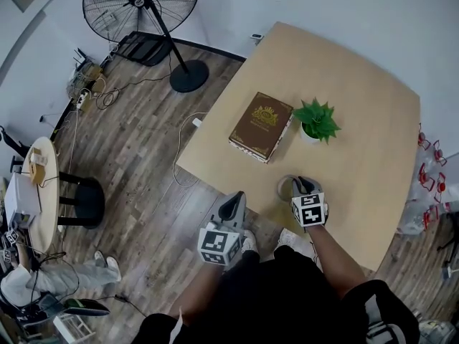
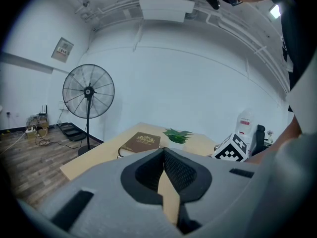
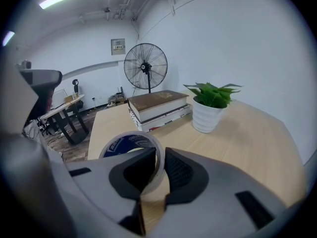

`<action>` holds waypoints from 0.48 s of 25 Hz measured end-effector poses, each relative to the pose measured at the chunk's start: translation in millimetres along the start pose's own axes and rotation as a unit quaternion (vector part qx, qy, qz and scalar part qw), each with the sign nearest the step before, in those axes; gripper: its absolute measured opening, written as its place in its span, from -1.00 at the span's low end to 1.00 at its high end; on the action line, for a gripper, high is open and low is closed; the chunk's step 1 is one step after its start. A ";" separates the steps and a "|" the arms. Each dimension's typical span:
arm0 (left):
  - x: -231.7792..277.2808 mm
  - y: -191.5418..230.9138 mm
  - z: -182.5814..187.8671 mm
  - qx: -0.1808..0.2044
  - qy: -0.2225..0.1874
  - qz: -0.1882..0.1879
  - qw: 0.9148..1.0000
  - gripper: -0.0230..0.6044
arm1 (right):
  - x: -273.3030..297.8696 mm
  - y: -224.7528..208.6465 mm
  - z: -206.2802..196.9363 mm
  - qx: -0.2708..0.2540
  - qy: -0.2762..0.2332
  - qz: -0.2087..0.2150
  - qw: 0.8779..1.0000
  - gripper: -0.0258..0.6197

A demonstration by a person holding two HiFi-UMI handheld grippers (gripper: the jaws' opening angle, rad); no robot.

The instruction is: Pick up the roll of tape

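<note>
The right gripper (image 3: 158,157) pinches the roll of tape (image 3: 119,145) by its wall, 1 jaw inside the ring, for a sure lift; the left gripper (image 2: 163,153) idles, jaws pressed together.

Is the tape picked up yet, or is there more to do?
Done: the right gripper is clamped on the roll of tape, one jaw inside the ring, one outside. In hand: the lift; the roll is tipped up, but whether it has left the table is unclear. Left: raising it clear.
</note>
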State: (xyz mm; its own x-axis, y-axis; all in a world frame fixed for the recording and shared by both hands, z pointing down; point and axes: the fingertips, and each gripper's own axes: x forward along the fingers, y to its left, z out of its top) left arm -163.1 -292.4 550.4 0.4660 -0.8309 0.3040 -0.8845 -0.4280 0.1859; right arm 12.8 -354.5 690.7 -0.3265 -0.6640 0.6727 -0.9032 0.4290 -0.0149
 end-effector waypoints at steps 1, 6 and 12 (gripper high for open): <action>0.3 -0.7 0.1 0.000 0.000 0.000 1.000 -0.92 | -4.4 0.4 6.3 0.001 -0.010 0.000 1.000 -0.75; 0.7 0.4 0.1 0.007 0.001 0.003 1.000 -0.92 | -31.4 2.8 45.3 0.003 -0.071 0.004 0.997 -0.75; 0.0 3.4 16.1 0.016 -0.014 0.004 1.000 -0.92 | -73.5 7.3 100.3 0.000 -0.154 0.009 0.988 -0.75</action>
State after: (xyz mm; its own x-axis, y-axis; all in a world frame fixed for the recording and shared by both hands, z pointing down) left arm -166.4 -299.6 535.9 0.4575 -0.8441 0.2795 -0.8892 -0.4315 0.1524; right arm 2.2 -364.0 566.9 -0.4113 -0.8111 0.4159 -0.8965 0.4424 -0.0239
